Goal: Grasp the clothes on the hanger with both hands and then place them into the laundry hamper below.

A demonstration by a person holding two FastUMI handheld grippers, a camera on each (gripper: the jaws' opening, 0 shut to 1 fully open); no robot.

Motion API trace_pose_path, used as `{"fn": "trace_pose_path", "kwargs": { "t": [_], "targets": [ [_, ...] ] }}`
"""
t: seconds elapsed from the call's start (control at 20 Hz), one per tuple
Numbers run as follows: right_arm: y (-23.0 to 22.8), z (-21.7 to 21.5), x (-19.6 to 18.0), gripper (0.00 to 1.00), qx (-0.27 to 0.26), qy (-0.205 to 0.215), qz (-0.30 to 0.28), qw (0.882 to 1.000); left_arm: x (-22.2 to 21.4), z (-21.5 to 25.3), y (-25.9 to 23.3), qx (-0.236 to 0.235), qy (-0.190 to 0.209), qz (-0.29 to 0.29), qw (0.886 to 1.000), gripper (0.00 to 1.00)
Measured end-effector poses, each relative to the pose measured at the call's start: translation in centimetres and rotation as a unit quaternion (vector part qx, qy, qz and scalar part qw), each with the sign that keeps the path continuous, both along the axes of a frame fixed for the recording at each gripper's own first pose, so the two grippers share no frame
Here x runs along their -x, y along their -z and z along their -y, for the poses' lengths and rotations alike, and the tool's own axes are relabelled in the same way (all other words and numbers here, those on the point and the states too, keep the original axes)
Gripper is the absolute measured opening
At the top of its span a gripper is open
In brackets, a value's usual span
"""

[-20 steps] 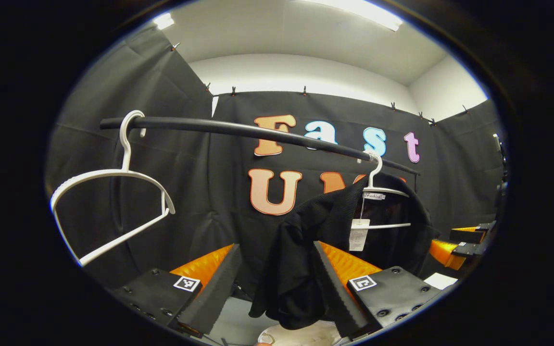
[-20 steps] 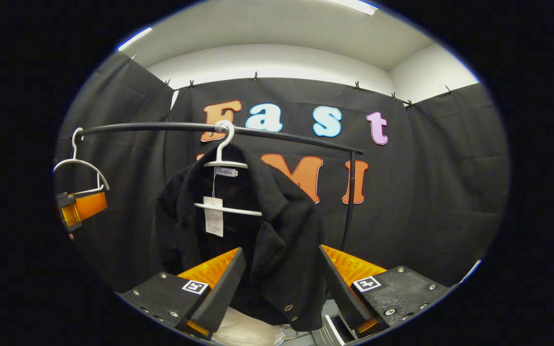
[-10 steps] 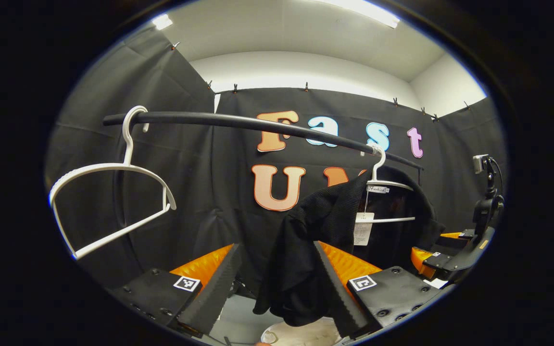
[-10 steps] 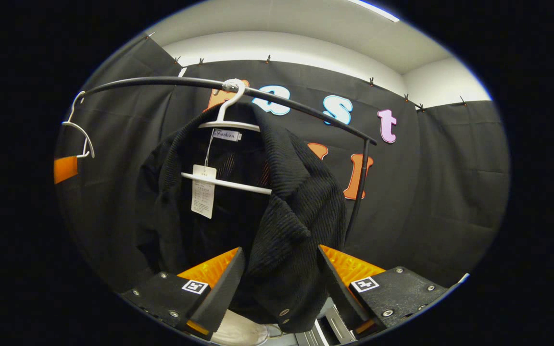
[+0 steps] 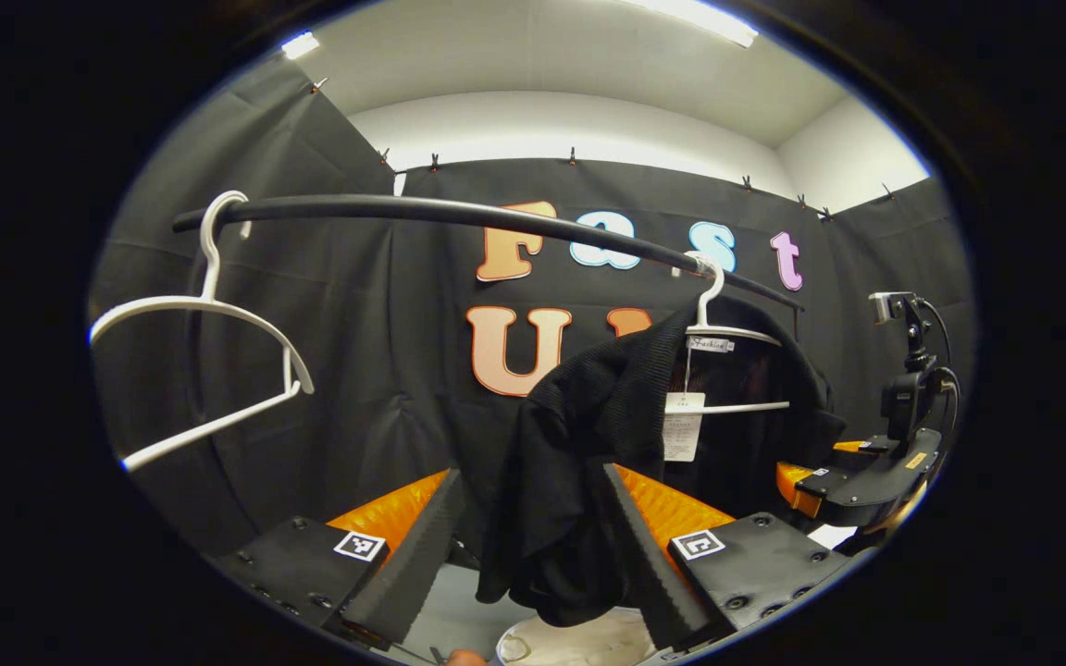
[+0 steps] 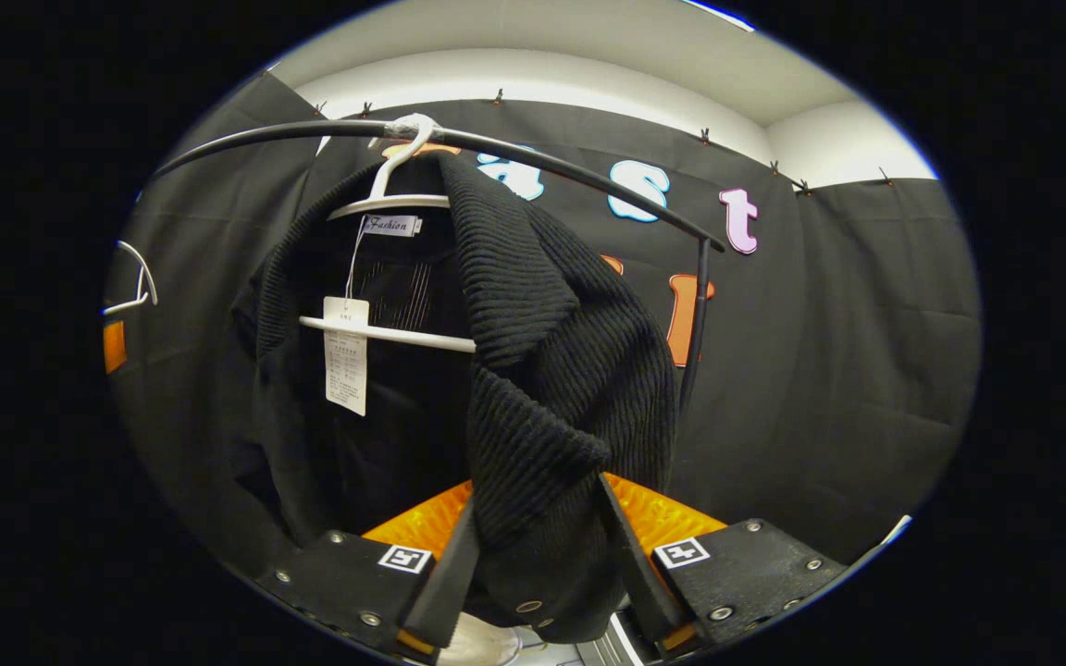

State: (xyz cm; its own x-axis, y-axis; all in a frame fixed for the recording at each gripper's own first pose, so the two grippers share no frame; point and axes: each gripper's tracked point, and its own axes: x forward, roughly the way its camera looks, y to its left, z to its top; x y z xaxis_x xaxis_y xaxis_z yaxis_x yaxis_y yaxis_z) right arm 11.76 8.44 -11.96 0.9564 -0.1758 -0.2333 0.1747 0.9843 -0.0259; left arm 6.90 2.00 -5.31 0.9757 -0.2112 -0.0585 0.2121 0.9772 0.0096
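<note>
Between the spread fingers of the left gripper [image 5: 529, 555], in the left gripper view, hangs the near side of the black knit jacket [image 5: 588, 444]; the fingers stand wide apart and whether either one touches the cloth cannot be told. The jacket hangs on a white hanger [image 5: 727, 333] hooked over the black rail [image 5: 459, 213], with a paper tag [image 5: 681, 425] dangling at its collar. An empty white hanger [image 5: 209, 324] hangs well apart near the rail's other end. At the bottom edge sits the pale rim of the laundry hamper [image 5: 579, 643]. The right gripper [image 5: 852, 481] sits beside the jacket's far side.

Seen from the right gripper view, the right gripper [image 6: 533, 555] has narrowed its fingers around the jacket's [image 6: 551, 370] folded front edge, both sides looking pressed against the ribbed cloth. The jacket hangs on its hanger [image 6: 394, 194] on the rail [image 6: 588, 180].
</note>
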Motion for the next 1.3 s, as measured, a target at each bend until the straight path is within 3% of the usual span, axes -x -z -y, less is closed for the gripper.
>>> {"fn": "trace_pose_path", "kwargs": {
  "t": [0.05, 0.1, 0.35, 0.45, 0.5, 0.55, 0.7, 0.9, 1.3],
  "targets": [
    [0.1, 0.1, -0.1, 0.69, -0.005, -0.001, 0.0, 1.0, -0.4, 0.6, 0.4, 0.001, 0.006, -0.003, 1.0, 0.93],
    [0.1, 0.1, -0.2, 0.54, -0.011, 0.0, 0.001, 1.0, -0.7, 1.3, 0.9, 0.002, 0.012, -0.008, 1.0, 0.93],
    [-0.2, 0.7, 0.2, 0.15, -0.033, -0.001, 0.002, 0.999, -2.1, 3.9, 2.3, 0.009, 0.034, -0.02, 0.999, 0.93],
    [-0.7, 1.5, 0.5, 0.12, -0.041, 0.001, 0.003, 0.999, -2.7, 5.2, 2.8, 0.009, 0.048, -0.016, 0.999, 0.97],
    [-1.0, 1.7, 0.8, 0.08, -0.045, 0.001, 0.004, 0.999, -3.2, 5.7, 2.9, 0.009, 0.054, -0.012, 0.998, 0.93],
    [-1.3, 1.8, 1.0, 0.08, -0.048, 0.002, 0.004, 0.999, -3.6, 6.2, 3.3, 0.008, 0.058, -0.012, 0.998, 0.96],
    [-2.2, 2.1, 1.8, 0.06, -0.047, 0.003, 0.01, 0.999, -4.9, 8.0, 5.1, -0.001, 0.067, -0.024, 0.998, 0.93],
    [-3.4, 2.6, 2.6, 0.05, -0.049, 0.004, 0.015, 0.999, -6.7, 10.3, 7.1, -0.001, 0.079, -0.032, 0.996, 0.96],
    [-7.0, 4.8, 4.6, 0.03, -0.034, 0.013, 0.041, 0.998, -10.2, 10.6, 11.4, -0.029, 0.051, -0.054, 0.997, 0.94]
  ]
}}
